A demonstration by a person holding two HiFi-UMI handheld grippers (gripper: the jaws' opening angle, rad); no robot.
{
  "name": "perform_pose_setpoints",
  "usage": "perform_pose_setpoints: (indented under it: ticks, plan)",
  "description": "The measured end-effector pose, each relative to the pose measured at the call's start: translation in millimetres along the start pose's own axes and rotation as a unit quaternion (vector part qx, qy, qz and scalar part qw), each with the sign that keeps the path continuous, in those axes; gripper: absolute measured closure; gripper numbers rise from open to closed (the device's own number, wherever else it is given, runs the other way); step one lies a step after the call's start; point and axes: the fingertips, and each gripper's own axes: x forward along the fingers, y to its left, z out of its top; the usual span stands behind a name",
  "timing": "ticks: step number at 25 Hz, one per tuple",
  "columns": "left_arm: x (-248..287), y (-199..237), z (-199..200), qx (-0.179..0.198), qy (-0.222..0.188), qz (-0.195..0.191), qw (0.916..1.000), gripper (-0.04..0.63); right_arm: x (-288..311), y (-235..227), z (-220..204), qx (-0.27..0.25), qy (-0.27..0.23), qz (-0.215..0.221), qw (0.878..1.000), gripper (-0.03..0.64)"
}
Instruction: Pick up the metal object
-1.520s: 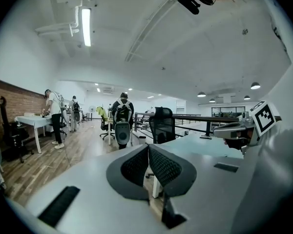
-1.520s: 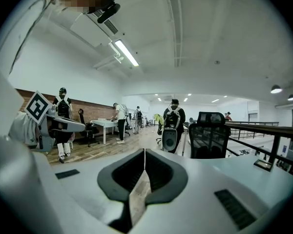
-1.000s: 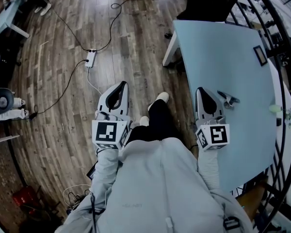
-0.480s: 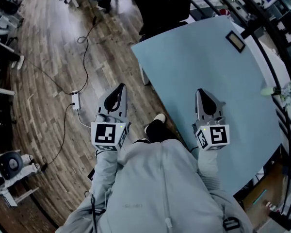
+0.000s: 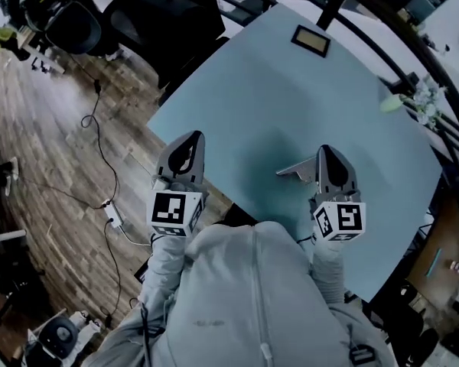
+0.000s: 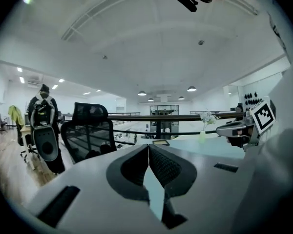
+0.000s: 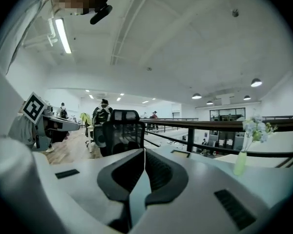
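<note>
The metal object (image 5: 297, 170), a small grey angled piece, lies on the light blue table (image 5: 275, 105), just left of my right gripper (image 5: 327, 150). That gripper hovers over the table, shut and holding nothing; its pads (image 7: 144, 155) meet in the right gripper view. My left gripper (image 5: 191, 134) hangs over the table's near left edge, also shut and empty, with its pads (image 6: 148, 150) touching. Neither gripper view shows the metal object.
A small dark-framed plate (image 5: 310, 40) lies at the table's far side. A vase of flowers (image 5: 413, 98) stands at the far right by a black railing (image 5: 367, 33). A black office chair (image 5: 149, 14) stands beyond the table. A power strip (image 5: 111, 216) and cable lie on the wooden floor.
The head view has swung from the floor toward the table. Both grippers now hang over the table. The metal object, earlier right of the right gripper, now lies left of it.
</note>
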Motion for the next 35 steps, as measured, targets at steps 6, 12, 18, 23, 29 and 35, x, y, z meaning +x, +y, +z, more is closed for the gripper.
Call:
perform_pose_setpoints:
  ticks: [6, 12, 18, 23, 29, 35]
  plan:
    - [62, -51, 13, 0.023, 0.003, -0.099, 0.9948, 0.568, -30, -53, -12, 0.017, 0.013, -0.091, 0.996, 0.592]
    - [94, -92, 19, 0.04, 0.006, -0.177, 0.9834, 0.568, -63, -78, -20, 0.03, 0.022, -0.161, 0.986, 0.592]
    - [115, -119, 29, 0.054, 0.003, -0.257, 0.9649, 0.568, -96, -84, -20, 0.04, 0.027, -0.241, 0.969, 0.592]
    - [125, -135, 36, 0.064, -0.001, -0.31, 0.9485, 0.568, -117, -79, -18, 0.049, 0.025, -0.301, 0.952, 0.592]
    - [128, -143, 36, 0.073, -0.004, -0.346, 0.9354, 0.568, -130, -73, -24, 0.058, 0.027, -0.344, 0.937, 0.592]
    - [132, -148, 36, 0.071, -0.004, -0.361, 0.93, 0.568, -130, -71, -22, 0.055, 0.028, -0.352, 0.934, 0.592]
